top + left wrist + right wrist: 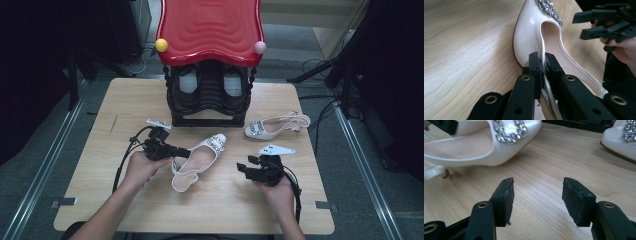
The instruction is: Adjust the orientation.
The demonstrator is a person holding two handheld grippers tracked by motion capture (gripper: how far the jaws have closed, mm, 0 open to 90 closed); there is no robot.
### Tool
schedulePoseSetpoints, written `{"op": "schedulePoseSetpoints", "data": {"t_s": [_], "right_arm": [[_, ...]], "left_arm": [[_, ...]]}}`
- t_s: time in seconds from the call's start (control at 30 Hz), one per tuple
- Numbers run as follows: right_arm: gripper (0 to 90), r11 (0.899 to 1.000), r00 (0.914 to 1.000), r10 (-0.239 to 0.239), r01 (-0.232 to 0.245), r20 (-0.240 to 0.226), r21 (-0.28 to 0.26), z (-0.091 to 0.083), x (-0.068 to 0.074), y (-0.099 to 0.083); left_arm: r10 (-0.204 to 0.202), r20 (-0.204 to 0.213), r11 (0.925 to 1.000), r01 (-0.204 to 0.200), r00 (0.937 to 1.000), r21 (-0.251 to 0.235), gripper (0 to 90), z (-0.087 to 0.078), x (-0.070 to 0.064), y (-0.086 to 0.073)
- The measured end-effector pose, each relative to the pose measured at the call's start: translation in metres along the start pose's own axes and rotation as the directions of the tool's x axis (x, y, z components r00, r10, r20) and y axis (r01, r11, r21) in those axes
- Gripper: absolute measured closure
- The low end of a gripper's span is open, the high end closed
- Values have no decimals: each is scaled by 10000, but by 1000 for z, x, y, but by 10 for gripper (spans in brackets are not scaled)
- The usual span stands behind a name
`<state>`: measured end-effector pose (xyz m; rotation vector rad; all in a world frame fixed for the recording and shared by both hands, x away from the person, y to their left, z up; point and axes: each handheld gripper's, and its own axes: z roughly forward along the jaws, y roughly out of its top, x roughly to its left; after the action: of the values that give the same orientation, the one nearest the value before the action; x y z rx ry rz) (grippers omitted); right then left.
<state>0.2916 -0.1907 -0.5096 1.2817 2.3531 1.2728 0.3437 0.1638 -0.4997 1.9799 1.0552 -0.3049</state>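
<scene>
Pale wooden desk (100, 135) with rounded corners, grain running along its length. Carrying a black shoe rack (207, 97) under a red wavy top at the far middle. One cream slingback shoe (200, 160) with a jewelled buckle lying near the centre; a matching second shoe (275, 126) lying right of the rack.

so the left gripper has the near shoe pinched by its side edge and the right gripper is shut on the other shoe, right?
Not quite. The left gripper does pinch the near shoe by its side edge, but the right gripper is open over bare table, holding nothing, as the right gripper view shows. The other shoe lies untouched.
</scene>
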Motion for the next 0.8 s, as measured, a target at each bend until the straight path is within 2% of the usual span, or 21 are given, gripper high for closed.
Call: {"op": "schedulePoseSetpoints", "data": {"t_s": [0.17,0.2,0.23,0.27,0.37,0.5,0.57,0.63,0.73,0.8], "right_arm": [[435,10000,10000,2,-2,2,99,0,2,-2],[435,10000,10000,-30,30,1,94,1,3,-2],[435,9999,10000,-22,23,-18,113,2,4,-2],[435,9999,10000,-27,27,-20,147,2,4,-2],[435,9998,10000,-84,85,-28,160,4,5,-2],[436,9995,9998,-193,194,-53,238,6,7,-2],[436,9993,9996,-255,257,-77,261,7,7,-2],[436,9993,9996,-268,270,-109,244,8,7,-1],[437,9991,9994,-322,325,-132,272,10,8,0],[437,9989,9993,-348,352,-157,294,11,9,0]], "left_arm": [[-192,-324,9996,199,9993,212,861,9,10,1],[-149,-483,9995,163,9987,282,859,9,10,1],[169,-906,9989,-128,9957,449,855,10,9,1],[295,-992,9984,-246,9946,501,849,10,8,0],[325,-882,9991,-298,9956,315,819,7,6,1],[380,-745,9989,-358,9965,306,785,4,5,2],[602,-845,9975,-568,9946,428,750,0,1,4],[965,-1155,9947,-916,9886,463,718,-5,-5,4],[1213,-1219,9922,-1167,9851,443,680,-17,-10,3],[1189,-1217,9929,-1171,9854,219,672,-25,-12,2]]}}
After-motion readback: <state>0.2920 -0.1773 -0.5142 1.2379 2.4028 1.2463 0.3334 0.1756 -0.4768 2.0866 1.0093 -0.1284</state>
